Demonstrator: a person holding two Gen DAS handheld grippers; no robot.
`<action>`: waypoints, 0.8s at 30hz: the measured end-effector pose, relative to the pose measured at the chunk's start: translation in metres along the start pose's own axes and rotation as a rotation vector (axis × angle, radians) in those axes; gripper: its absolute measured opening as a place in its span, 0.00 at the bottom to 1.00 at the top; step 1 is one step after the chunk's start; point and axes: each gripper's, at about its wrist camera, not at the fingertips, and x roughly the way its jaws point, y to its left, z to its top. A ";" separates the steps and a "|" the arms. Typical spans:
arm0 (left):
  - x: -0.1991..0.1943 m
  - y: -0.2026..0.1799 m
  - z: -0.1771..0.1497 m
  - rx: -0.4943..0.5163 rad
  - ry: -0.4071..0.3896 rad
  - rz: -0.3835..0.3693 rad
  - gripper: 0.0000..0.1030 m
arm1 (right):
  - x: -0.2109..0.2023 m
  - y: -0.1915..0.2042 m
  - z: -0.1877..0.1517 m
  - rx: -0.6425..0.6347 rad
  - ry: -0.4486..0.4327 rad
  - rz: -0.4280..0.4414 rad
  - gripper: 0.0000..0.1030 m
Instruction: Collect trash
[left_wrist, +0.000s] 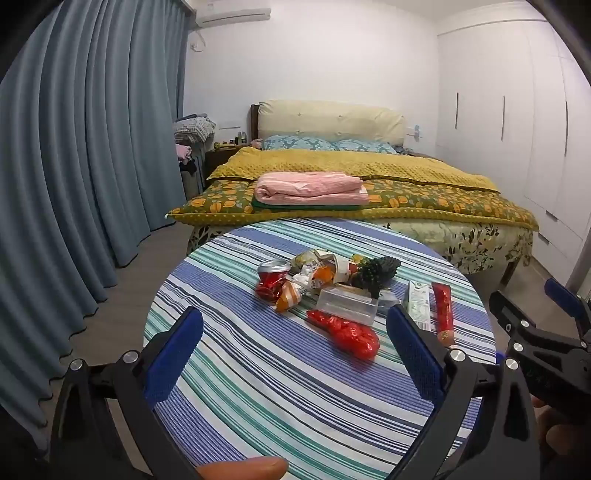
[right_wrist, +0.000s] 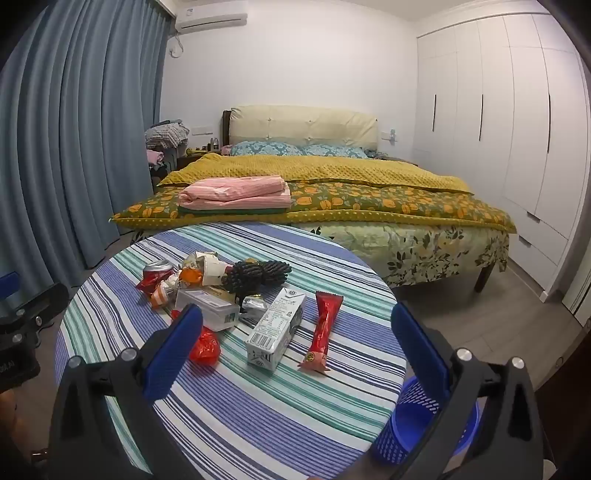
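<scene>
My left gripper (left_wrist: 295, 354) hangs over the near edge of the table (left_wrist: 258, 387) with its blue ribbed pads wide apart and nothing between them; my right gripper (right_wrist: 297, 350) is spread just as wide and equally bare. The trash sits in a heap at the middle of both frames: a crushed red can (left_wrist: 272, 281) with a dented metal top, a crumpled pile of paper wrappers (left_wrist: 321, 271), a dark knobbly bundle (right_wrist: 258, 277) I cannot identify, a clear hard plastic box (left_wrist: 347, 304), a glossy red crinkled bag (left_wrist: 347, 334), a rectangular printed carton (right_wrist: 276, 328) lying flat, and a long red foil packet (right_wrist: 322, 330) apart to its right. My left pad hides part of the red bag in the right wrist view. A blue perforated plastic bin (right_wrist: 417, 417) stands at lower right beside the table, half behind my right finger. The round table wears a blue, green and white striped cloth. Beyond it lie a bed (left_wrist: 369, 173) with mustard covers, blue-grey curtains (left_wrist: 74, 147) at left and white wardrobes (right_wrist: 498, 129) at right.
</scene>
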 end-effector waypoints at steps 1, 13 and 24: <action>0.000 0.000 0.000 0.000 -0.001 0.001 0.95 | 0.000 0.000 0.000 -0.001 -0.002 0.000 0.96; -0.003 -0.005 -0.001 0.001 -0.002 -0.006 0.95 | 0.000 0.000 0.000 0.002 -0.004 0.000 0.96; -0.013 -0.013 -0.004 0.002 -0.003 -0.011 0.95 | 0.000 0.000 0.000 0.003 -0.007 0.002 0.96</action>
